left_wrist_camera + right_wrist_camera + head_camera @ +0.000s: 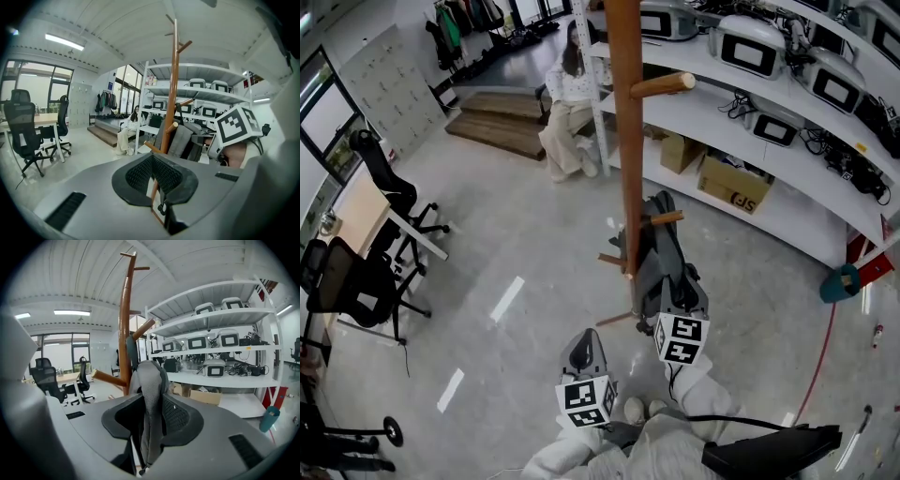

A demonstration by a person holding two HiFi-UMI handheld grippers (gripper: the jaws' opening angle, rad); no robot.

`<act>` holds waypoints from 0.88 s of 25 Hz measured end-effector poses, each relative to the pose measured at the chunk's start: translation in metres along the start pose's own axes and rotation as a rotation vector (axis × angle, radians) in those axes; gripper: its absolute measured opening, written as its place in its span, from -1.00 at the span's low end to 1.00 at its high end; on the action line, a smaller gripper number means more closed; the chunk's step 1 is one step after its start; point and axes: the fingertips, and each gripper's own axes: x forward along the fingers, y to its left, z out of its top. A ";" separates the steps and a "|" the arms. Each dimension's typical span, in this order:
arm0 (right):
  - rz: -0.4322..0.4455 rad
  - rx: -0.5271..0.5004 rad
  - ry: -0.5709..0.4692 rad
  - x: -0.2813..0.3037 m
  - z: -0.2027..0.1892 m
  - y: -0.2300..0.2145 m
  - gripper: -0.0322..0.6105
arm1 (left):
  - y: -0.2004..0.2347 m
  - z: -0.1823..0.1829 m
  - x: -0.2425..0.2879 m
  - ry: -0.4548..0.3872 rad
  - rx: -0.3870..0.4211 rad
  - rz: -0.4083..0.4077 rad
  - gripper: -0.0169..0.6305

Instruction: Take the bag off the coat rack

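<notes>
Tongs of the right gripper (152, 409) are clamped on the grey strap (150, 378) of the bag (663, 267), the webbing pinched upright between the two pads. The bag itself is a grey backpack still hanging on the coat rack (627, 141), against the wooden pole and under a short peg (664, 218) low on it; it looks shut, and nothing of what it may hold can be seen. The left gripper (153, 174) is lower and nearer the person, apart from the bag, its tongs together with nothing in them. Behind the rack, white shelving (741, 112) carries a row of grey screen-faced units with loose cables. On its lowest level stand two cardboard boxes, a small one (680, 150) and a larger one (733, 185) beside it; their contents are not visible. A teal tub (841, 282) stands on the floor by the shelf end, its inside too small to make out. Farther back a person (567, 98) sits by the shelving, and black office chairs (347, 281) stand at a bench (361, 211) on the left.
</notes>
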 end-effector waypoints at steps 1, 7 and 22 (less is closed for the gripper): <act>0.009 0.006 0.005 0.000 0.000 0.002 -0.53 | -0.001 0.000 -0.001 0.000 -0.001 0.000 -0.99; 0.056 0.040 0.030 -0.002 -0.002 0.008 -0.63 | 0.000 0.004 -0.008 -0.021 -0.002 0.000 -0.99; 0.114 0.071 -0.028 -0.021 0.025 0.003 -0.67 | -0.018 0.012 -0.015 -0.059 0.009 -0.044 -0.99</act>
